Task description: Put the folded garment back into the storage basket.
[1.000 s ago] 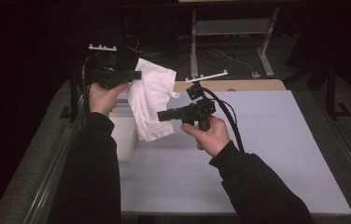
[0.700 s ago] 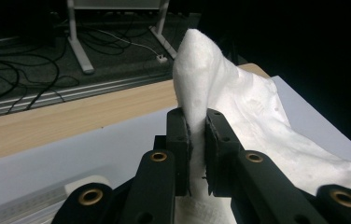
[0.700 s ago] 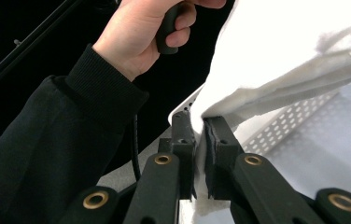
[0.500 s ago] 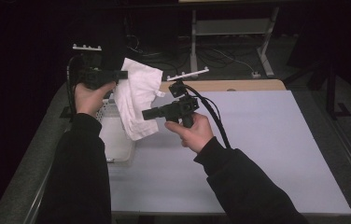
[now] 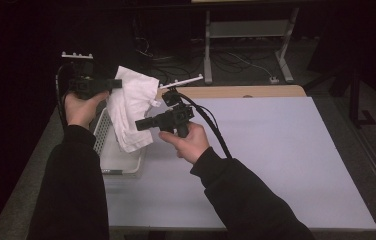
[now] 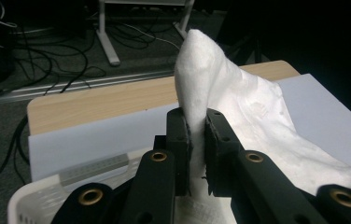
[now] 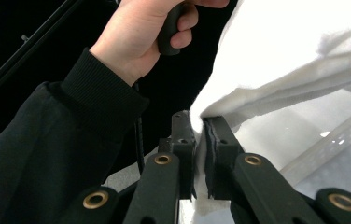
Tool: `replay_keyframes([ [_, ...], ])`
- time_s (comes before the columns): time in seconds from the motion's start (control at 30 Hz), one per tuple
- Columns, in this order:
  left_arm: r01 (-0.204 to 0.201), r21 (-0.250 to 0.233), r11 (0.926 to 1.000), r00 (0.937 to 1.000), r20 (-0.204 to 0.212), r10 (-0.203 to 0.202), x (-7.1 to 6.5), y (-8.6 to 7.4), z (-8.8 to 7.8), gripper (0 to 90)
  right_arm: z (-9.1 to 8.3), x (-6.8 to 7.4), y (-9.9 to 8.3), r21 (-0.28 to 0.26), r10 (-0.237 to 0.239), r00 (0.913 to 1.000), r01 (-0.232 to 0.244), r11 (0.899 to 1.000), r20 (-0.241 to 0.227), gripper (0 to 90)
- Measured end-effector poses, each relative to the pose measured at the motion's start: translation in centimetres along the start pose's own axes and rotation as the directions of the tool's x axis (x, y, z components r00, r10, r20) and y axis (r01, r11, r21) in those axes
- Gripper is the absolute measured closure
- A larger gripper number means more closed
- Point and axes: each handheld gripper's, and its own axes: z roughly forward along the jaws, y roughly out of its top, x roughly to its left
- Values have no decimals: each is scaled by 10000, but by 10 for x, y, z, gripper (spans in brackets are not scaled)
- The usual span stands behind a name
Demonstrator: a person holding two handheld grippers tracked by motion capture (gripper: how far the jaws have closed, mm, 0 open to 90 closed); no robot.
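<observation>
Above the table (image 5: 286,150), the high view shows a white cloth (image 5: 132,107) hanging over a white basket (image 5: 118,160). The left gripper (image 5: 116,83) pinches its top edge and the right gripper (image 5: 141,125) pinches its lower side.

Up close, the left gripper view shows the left gripper (image 6: 197,135) squeezing a fold of cloth (image 6: 239,102).

Up close, the right gripper view shows the right gripper (image 7: 198,135) clamping the cloth edge (image 7: 281,60), near the left hand (image 7: 141,32).
</observation>
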Motion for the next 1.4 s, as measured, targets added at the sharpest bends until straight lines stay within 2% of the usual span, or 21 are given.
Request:
replay_keyframes([
  [0.13,130,-119,9998,9999,-38,-131,11,-6,-3,802,10,-2,0,149,-7,10000,7,9999,-2,822],
  [0.2,130,-119,9998,9999,-38,-131,11,-6,-3,802,12,-3,0,161,-25,10000,25,9999,3,822],
  [0.23,317,-196,9993,9995,-80,-318,20,-12,-2,801,19,-6,0,204,-25,10000,24,9998,23,822],
  [0.7,453,-117,9989,9977,-490,-459,40,-22,-6,802,48,-16,-5,258,253,9995,-248,9994,-190,822],
  [1.27,755,0,9971,9953,-600,-754,67,-46,-7,802,85,-22,-16,624,476,9986,-462,9970,-223,822],
  [1.4,698,0,9976,9956,-633,-696,71,-49,-6,802,91,-25,-19,697,543,9982,-525,9962,-240,822],
])
